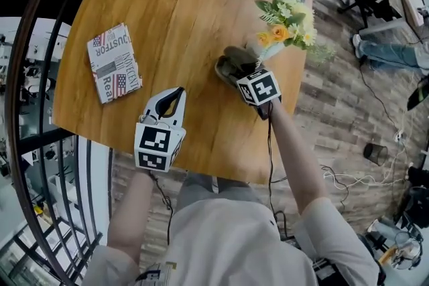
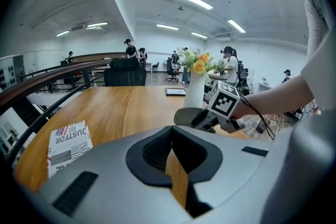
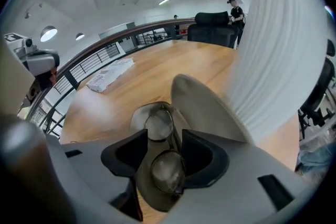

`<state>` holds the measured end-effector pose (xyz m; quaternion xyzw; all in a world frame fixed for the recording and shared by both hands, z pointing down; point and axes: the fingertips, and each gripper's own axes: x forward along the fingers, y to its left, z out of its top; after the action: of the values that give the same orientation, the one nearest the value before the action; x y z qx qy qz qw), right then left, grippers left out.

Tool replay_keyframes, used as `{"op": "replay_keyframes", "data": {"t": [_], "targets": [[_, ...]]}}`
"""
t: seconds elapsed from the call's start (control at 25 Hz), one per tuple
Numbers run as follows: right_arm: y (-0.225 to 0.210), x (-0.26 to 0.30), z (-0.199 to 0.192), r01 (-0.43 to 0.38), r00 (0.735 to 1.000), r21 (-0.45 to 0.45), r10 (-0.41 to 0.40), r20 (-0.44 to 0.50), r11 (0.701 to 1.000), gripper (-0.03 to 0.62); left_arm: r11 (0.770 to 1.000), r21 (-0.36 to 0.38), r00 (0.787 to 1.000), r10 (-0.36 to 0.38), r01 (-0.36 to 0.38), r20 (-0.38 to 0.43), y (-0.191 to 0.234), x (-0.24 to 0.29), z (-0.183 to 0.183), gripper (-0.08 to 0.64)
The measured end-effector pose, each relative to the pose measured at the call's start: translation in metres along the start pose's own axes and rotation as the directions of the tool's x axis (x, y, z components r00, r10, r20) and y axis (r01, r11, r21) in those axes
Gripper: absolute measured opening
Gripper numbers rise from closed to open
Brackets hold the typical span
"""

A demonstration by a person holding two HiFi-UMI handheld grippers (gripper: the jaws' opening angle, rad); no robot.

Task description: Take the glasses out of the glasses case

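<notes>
Wooden table (image 1: 188, 3) fills head view: flag-print magazine (image 1: 114, 63) at left, vase w/ flowers (image 1: 285, 30) at right, open glasses case (image 1: 231, 63) just beside vase w/ right gripper (image 1: 242, 74) over it, left gripper (image 1: 178, 94) nearer front edge above bare wood. Left gripper view: jaws only a narrow gap apart, nothing betw. them but table. Right gripper view: jaws wide apart, straddling glasses (image 3: 164, 152) lying in the case, lid raised; pads not pressing on frame.
</notes>
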<state>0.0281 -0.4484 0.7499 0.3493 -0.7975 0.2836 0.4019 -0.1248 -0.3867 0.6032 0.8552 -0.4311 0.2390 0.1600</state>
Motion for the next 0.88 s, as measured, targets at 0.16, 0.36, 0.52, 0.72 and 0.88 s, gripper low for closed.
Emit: {"op": "replay_keyframes", "data": {"t": [0.16,0.36,0.52,0.72,0.88], "targets": [[0.001,0.006,-0.009,0.030,0.998,-0.054,-0.033,-0.053,0.998,0.217,1.000,-0.012,1.000,-0.005,0.005,-0.031,-0.005,-0.002,-0.012,0.017],[0.012,0.007,-0.017,-0.007,0.992,-0.165,-0.014,-0.129,0.986,0.149,1.000,-0.017,0.999,-0.006,0.005,-0.036,-0.012,-0.006,-0.013,0.017],[0.024,0.002,-0.014,-0.052,0.993,-0.168,0.032,-0.118,0.985,0.089,1.000,-0.013,0.999,-0.012,0.011,-0.036,-0.017,-0.012,-0.015,0.017],[0.039,-0.023,0.001,-0.107,0.994,-0.066,0.106,-0.029,0.992,0.048,1.000,-0.006,1.000,-0.009,0.009,-0.023,-0.021,-0.024,-0.008,0.017],[0.048,-0.061,0.023,-0.081,0.995,-0.069,0.085,0.050,0.994,0.046,1.000,-0.002,1.000,0.001,-0.001,0.004,-0.019,-0.038,0.003,0.017]]}}
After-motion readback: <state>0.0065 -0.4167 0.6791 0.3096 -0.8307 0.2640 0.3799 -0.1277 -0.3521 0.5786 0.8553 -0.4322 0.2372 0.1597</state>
